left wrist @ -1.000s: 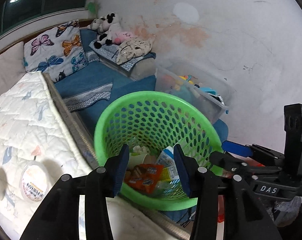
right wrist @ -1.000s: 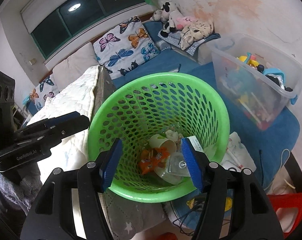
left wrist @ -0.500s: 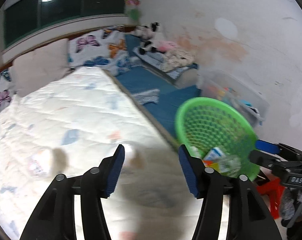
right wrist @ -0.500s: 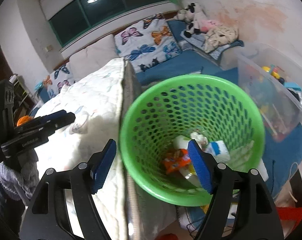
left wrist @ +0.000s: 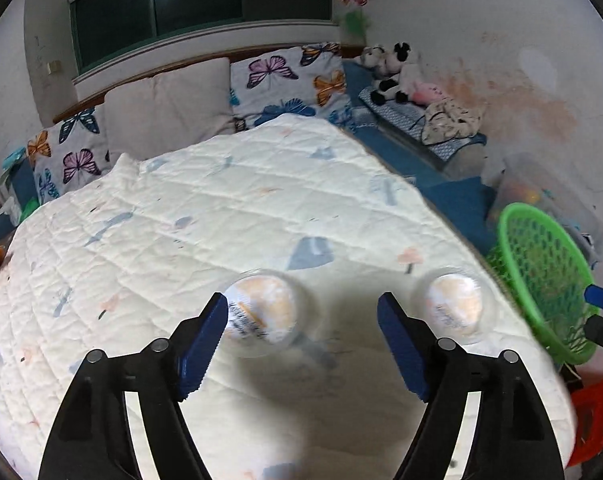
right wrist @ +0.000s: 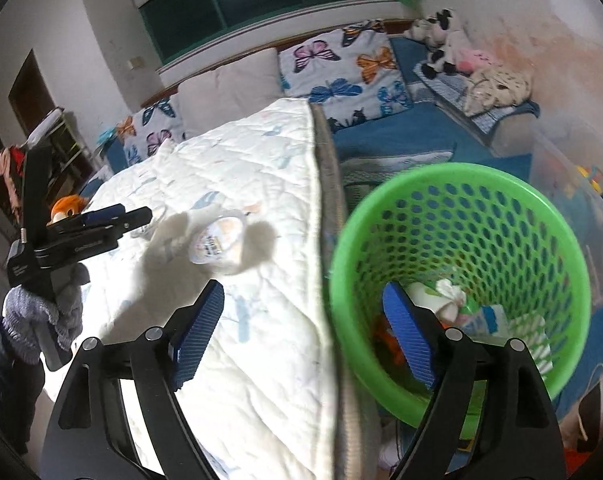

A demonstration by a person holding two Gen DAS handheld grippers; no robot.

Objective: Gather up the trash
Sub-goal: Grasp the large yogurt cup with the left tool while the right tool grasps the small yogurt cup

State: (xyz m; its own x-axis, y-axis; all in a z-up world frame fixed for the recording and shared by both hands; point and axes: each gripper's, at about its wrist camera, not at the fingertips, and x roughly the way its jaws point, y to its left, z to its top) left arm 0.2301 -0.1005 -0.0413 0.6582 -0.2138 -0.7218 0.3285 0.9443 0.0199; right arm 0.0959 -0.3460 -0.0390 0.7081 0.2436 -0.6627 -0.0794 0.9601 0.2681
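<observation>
Looks like the pick-up step: left gripper hangs spread wide and empty over the quilt, with one clear cup just beside its left finger and a second cup near the green basket. Right gripper is spread and empty too, straddling the basket rim. Next move probably means centring the left jaws on that nearer cup before squeezing.

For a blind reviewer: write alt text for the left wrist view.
The open left gripper hovers over a white quilted bed, its blue fingers framing the nearer of two clear plastic cups lying on the quilt; the second cup lies to the right. A green mesh basket stands off the bed's right edge, with butterfly pillows behind.
</observation>
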